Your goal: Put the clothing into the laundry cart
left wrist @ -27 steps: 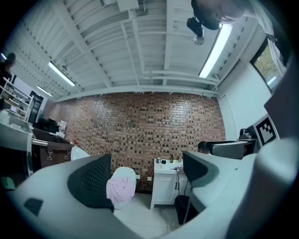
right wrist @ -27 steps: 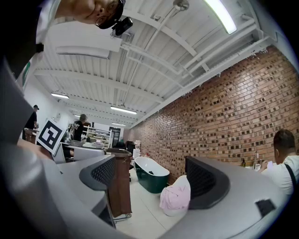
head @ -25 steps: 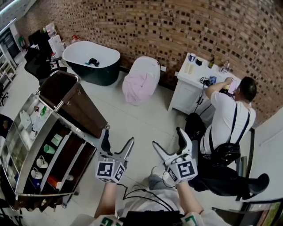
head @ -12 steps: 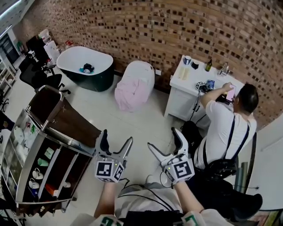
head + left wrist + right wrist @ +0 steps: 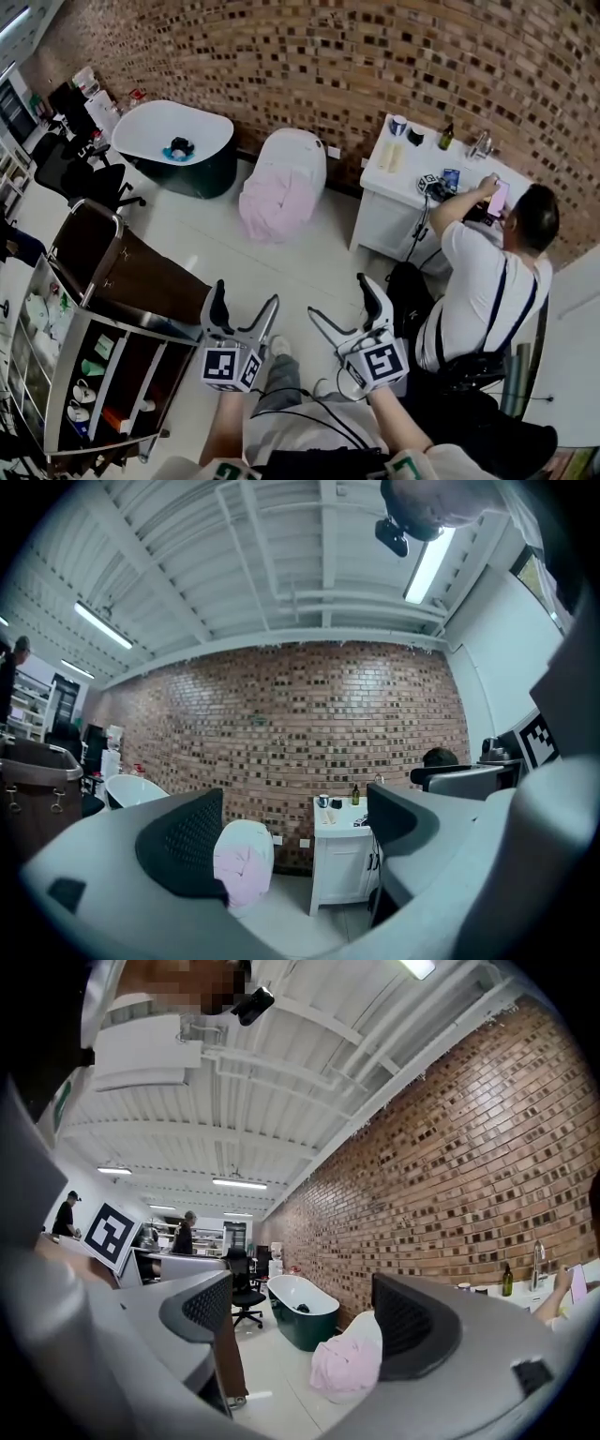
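A pink garment (image 5: 274, 199) hangs over a white rounded stand (image 5: 298, 155) against the brick wall. The laundry cart (image 5: 131, 272), a dark brown bag in a metal frame, stands at the left on the floor. My left gripper (image 5: 246, 298) and right gripper (image 5: 339, 298) are held side by side at waist height, well short of the garment. Both point level toward the wall. In the left gripper view the gripper (image 5: 295, 832) is open and empty, with the pink garment (image 5: 242, 874) far beyond. My right gripper (image 5: 305, 1321) is likewise open, the garment (image 5: 345, 1365) showing between its jaws at a distance.
A dark green bathtub (image 5: 178, 141) stands at the back left, with office chairs (image 5: 84, 178) nearby. A white vanity cabinet (image 5: 398, 202) is at the right, where a seated person (image 5: 478, 281) leans on it. A shelf trolley (image 5: 56, 366) adjoins the cart.
Both grippers have advanced across the floor toward the wall, still open. The cart has slid further left and back in the head view, and the bathtub and garment look nearer.
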A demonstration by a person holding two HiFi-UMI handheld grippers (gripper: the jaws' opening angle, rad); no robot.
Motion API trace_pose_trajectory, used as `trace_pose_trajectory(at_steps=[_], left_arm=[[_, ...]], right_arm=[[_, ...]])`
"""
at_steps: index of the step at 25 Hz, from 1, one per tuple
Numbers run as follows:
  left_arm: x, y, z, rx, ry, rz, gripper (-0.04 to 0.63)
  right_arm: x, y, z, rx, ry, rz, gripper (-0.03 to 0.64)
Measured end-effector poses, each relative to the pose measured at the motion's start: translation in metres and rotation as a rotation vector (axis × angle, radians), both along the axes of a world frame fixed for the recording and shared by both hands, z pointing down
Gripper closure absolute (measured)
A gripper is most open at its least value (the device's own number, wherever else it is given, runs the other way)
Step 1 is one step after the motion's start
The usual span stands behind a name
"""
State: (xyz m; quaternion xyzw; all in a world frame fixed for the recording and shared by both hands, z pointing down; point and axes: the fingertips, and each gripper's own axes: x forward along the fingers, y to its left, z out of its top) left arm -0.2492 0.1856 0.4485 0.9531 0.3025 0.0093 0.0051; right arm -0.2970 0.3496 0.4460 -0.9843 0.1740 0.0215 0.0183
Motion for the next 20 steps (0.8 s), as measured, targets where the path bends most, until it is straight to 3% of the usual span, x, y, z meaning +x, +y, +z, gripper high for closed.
trace_pose_trajectory(at_steps=[9,14,20], left_arm=[[0.12,-0.007,0.01,-0.017,0.003,0.094,0.127],[0.2,-0.038,-0.002,-0.041,0.02,0.111,0.126],[0.259,-0.075,0.01,-0.053,-0.006,0.097,0.126]], right_arm=[[0.106,-0.003,0.004,-0.05,0.001,0.107,0.129],[0.185,-0.039,-0.013,-0.061,0.013,0.113,0.129],[0.245,-0.068,0.004,-0.077,-0.032,0.119,0.129]])
